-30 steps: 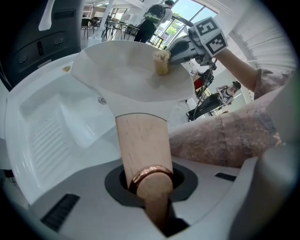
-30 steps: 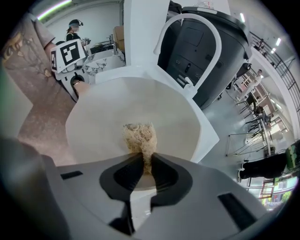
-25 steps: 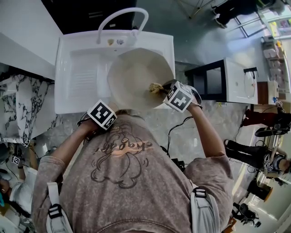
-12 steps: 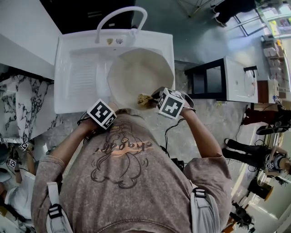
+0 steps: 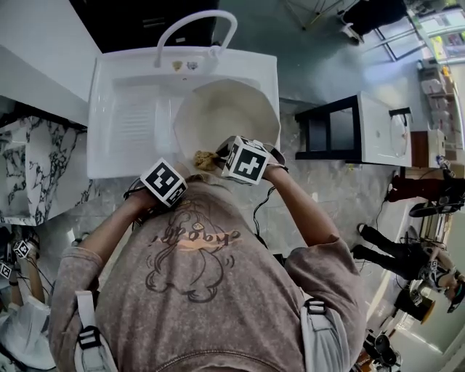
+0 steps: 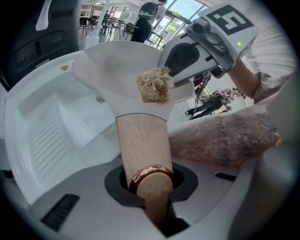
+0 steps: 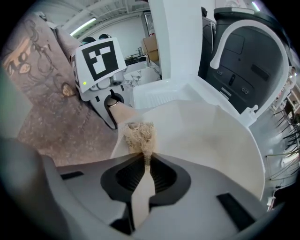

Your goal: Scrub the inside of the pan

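Over the sink (image 5: 109, 80): the pan (image 5: 227, 116) hangs tilted above the right half of the white basin, its pale inside facing up and its far rim close under the arched faucet (image 5: 196, 22).
Left hand-held gripper (image 6: 149, 183): clenched round the pan's wooden handle (image 6: 140, 140); a copper-coloured ring on the handle's end sits right at the jaws.
Right hand-held gripper (image 7: 143, 161): jaws pinched nearly together on the thin tail of a straw-coloured scrubber (image 7: 139, 136).
Scrubber: its tufted end lies against the pan's inside wall at the near rim, just beside where the handle joins the bowl.
In the way, head view: the right hand-held gripper's marker cube (image 5: 245, 160) covers part of the pan's near rim, and the person's shoulders in a grey-brown top (image 5: 196, 290) fill the lower half, hiding the handle.
In the way, left gripper view: the body of the right hand-held gripper covers the pan's right rim, and a sleeve (image 6: 225, 138) crosses below it.
Around: a ridged washboard panel (image 5: 134, 120) fills the sink's left half.
Left of the sink: a marbled tabletop (image 5: 29, 174).
Right of the sink: a black-and-white cabinet (image 5: 363, 127) stands apart on the grey floor.
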Available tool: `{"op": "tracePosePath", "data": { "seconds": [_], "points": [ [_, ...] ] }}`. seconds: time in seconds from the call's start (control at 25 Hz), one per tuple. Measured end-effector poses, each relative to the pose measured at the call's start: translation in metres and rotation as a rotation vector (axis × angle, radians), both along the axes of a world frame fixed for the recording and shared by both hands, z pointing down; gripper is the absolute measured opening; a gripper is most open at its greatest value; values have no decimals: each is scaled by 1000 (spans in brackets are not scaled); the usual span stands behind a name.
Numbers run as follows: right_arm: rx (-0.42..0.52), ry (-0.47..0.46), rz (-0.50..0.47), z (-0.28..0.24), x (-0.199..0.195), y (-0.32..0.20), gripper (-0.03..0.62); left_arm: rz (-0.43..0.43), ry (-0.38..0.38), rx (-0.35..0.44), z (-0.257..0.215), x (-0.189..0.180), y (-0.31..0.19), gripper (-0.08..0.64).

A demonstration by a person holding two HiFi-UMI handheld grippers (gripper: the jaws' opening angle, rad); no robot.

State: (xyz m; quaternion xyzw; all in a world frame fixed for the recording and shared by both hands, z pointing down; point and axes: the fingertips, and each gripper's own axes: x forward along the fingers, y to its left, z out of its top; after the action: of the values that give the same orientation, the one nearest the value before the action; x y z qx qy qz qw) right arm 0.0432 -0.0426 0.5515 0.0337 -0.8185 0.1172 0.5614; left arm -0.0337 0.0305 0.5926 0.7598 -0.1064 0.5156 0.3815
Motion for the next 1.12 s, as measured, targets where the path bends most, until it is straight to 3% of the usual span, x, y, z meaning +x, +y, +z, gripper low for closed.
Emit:
{"op": "tracePosePath", "data": {
  "seconds": [0.44,0.76,1.12],
  "points": [
    [38,-90,56,3,-38,-23,46,-5,-1,-4,-2,0,7,67],
    [84,-163,186,11,-54,-55,44,-5,-3,1,0,-1,9,66],
    [190,-172,293,20,-60,-99,44,-2,1,-6,0,0,11,66]
  ]
}}
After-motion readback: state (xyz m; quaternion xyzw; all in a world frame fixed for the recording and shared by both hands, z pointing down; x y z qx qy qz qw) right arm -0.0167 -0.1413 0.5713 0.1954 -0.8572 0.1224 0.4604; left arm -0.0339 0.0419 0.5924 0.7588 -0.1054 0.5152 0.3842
